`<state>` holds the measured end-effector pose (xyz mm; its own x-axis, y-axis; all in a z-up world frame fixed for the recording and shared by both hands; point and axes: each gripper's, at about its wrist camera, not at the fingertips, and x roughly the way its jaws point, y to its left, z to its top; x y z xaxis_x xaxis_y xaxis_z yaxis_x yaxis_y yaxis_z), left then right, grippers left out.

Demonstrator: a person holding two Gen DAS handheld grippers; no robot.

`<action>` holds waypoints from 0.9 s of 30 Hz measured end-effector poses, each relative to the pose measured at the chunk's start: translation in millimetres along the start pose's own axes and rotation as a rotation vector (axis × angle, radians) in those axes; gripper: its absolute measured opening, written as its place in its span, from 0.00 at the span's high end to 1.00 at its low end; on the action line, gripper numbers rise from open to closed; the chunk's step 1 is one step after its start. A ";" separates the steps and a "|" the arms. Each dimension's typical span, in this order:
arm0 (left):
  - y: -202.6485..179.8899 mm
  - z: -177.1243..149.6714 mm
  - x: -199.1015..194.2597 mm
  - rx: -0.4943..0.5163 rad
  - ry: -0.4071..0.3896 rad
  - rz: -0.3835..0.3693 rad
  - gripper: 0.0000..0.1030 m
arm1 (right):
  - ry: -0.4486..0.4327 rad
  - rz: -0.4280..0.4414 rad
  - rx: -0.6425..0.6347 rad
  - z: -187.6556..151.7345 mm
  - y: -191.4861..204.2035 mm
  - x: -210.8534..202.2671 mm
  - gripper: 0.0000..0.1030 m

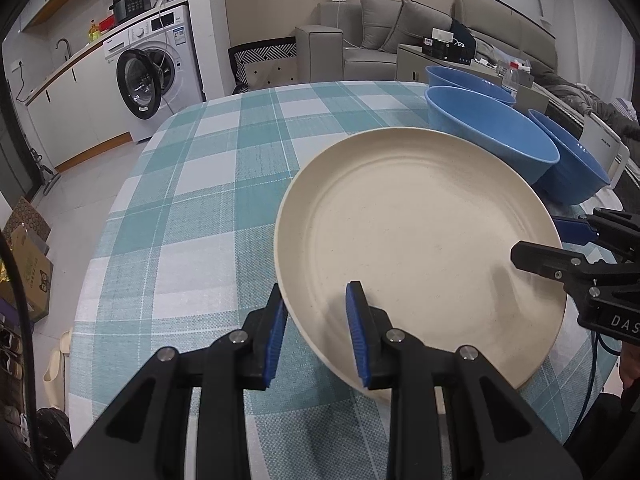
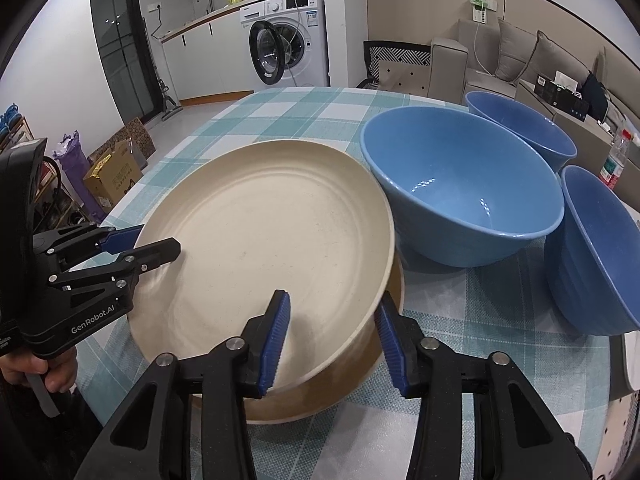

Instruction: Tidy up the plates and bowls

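Checked tablecloth [image 1: 208, 184]; left tongs [image 1: 316, 332] clamped on cream plate [image 1: 420, 248].

The worktop [image 2: 280, 112] wears a teal and white checked cloth. On it, near the front, a lower cream plate [image 2: 360, 376] lies under another. Three blue bowls [image 2: 460, 184] stand to the right, close together.

Table [image 2: 280, 112]: top plate [image 2: 260, 240] rests tilted on a lower plate [image 2: 344, 392], near edge. Three bowls to its right: nearest bowl [image 2: 460, 184] just beside the plates, a second [image 2: 520, 128] behind it, a third [image 2: 596, 248] farther right. Washing machine [image 2: 288, 40] beyond the table; sofa [image 2: 512, 52] behind the bowls.
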<state>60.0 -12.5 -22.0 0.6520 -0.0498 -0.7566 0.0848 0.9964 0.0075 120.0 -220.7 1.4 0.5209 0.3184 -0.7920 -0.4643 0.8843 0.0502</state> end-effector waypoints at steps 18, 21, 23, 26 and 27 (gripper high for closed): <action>-7.7 -2.8 2.0 0.033 0.011 0.014 0.73 | 0.026 -0.051 -0.056 -5.9 5.9 3.6 0.50; -8.8 -3.5 1.8 0.038 0.013 0.015 0.72 | 0.030 -0.057 -0.061 -6.2 6.5 3.7 0.49; -9.8 -3.6 2.3 0.043 0.015 0.014 0.72 | 0.033 -0.064 -0.064 -6.6 6.7 3.7 0.49; -12.5 -4.6 3.9 0.054 0.021 0.014 0.72 | 0.038 -0.093 -0.081 -7.7 8.5 4.8 0.49; -13.7 -4.9 4.5 0.057 0.022 0.015 0.72 | 0.040 -0.100 -0.083 -7.6 8.2 5.3 0.49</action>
<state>58.2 -26.0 -28.7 0.6369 -0.0328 -0.7703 0.1185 0.9914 0.0558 113.4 -214.4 -7.0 0.5392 0.2151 -0.8142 -0.4702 0.8790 -0.0792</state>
